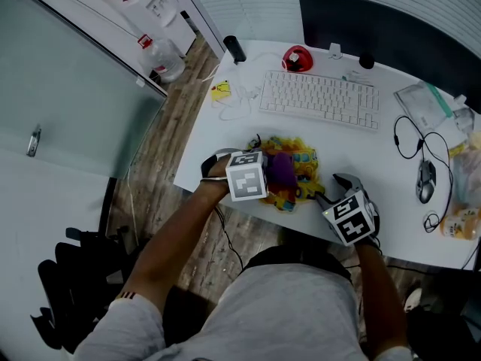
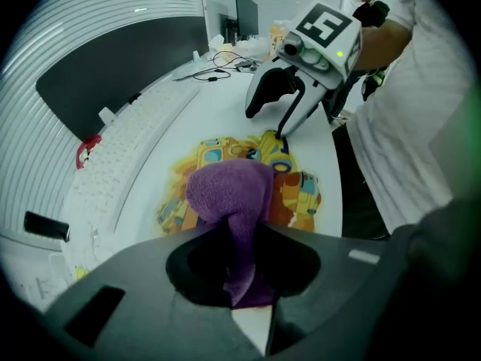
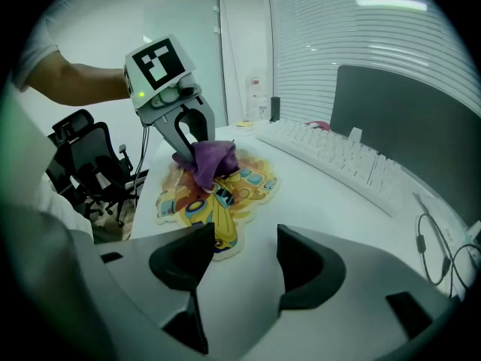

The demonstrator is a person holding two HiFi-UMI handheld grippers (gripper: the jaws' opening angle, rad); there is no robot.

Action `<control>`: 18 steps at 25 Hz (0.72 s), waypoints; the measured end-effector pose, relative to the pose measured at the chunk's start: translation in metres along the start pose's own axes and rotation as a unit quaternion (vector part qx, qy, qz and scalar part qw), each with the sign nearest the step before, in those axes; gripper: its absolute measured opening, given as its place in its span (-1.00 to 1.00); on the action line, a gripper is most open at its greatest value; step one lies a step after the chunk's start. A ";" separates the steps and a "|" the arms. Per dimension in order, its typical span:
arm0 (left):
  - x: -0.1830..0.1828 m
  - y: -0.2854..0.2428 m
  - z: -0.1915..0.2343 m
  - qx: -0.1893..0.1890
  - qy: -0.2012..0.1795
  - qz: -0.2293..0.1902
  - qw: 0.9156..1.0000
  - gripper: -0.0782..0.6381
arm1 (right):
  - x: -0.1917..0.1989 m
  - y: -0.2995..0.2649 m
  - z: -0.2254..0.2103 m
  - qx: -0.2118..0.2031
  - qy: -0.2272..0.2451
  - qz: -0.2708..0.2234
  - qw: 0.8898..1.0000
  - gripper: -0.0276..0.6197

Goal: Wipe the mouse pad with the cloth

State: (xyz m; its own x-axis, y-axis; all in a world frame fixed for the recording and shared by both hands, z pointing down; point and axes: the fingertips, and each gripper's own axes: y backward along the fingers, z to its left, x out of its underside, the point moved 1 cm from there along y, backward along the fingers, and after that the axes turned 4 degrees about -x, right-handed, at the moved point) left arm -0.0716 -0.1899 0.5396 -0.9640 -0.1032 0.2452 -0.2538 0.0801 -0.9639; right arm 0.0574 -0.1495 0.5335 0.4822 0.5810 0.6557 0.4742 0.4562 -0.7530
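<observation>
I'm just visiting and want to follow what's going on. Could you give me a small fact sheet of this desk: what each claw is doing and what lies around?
Mouse pad: bright cartoon print, lying flat near the front edge of the white desk
Left claw: shut on the purple cloth, which rests on the pad
Right claw: open, nothing between its jaws, by the pad's edge
Also on the desk: keyboard, mouse with a cable

Purple cloth (image 2: 229, 194); yellow-orange cartoon-bus mouse pad (image 1: 302, 162); white keyboard (image 1: 319, 98); white desk (image 1: 391, 171).
</observation>
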 end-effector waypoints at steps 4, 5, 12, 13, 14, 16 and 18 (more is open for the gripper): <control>0.033 0.000 0.004 -0.004 0.026 0.007 1.000 -0.55 | -0.001 0.000 0.000 0.003 0.001 0.003 1.000 -0.23; 0.040 0.000 0.007 -0.009 0.029 0.007 0.999 -0.55 | -0.001 0.000 0.001 0.005 0.001 0.004 1.000 -0.23; 0.074 0.014 0.007 -0.016 0.062 0.016 0.998 -0.55 | -0.001 0.000 0.001 0.013 0.001 0.007 1.000 -0.23; 0.079 0.014 0.008 -0.019 0.065 0.018 0.998 -0.55 | -0.001 0.000 0.001 0.014 0.000 0.007 1.000 -0.23; 0.083 0.014 0.009 -0.024 0.067 0.019 0.997 -0.55 | -0.001 0.000 0.001 0.015 0.000 0.007 1.000 -0.23; 0.088 0.019 0.011 -0.036 0.067 0.020 0.997 -0.55 | -0.001 0.000 0.002 0.018 -0.001 0.008 1.000 -0.23; 0.089 0.026 0.010 -0.042 0.064 0.023 0.997 -0.55 | -0.001 0.001 0.002 0.021 -0.002 0.007 1.000 -0.23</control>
State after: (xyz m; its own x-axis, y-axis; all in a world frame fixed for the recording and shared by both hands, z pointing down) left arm -0.1631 -0.2070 0.5348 -0.9758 0.0287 0.2168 -0.2093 0.1656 -0.9637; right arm 0.0557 -0.1484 0.5318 0.4857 0.5904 0.6446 0.4365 0.4751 -0.7640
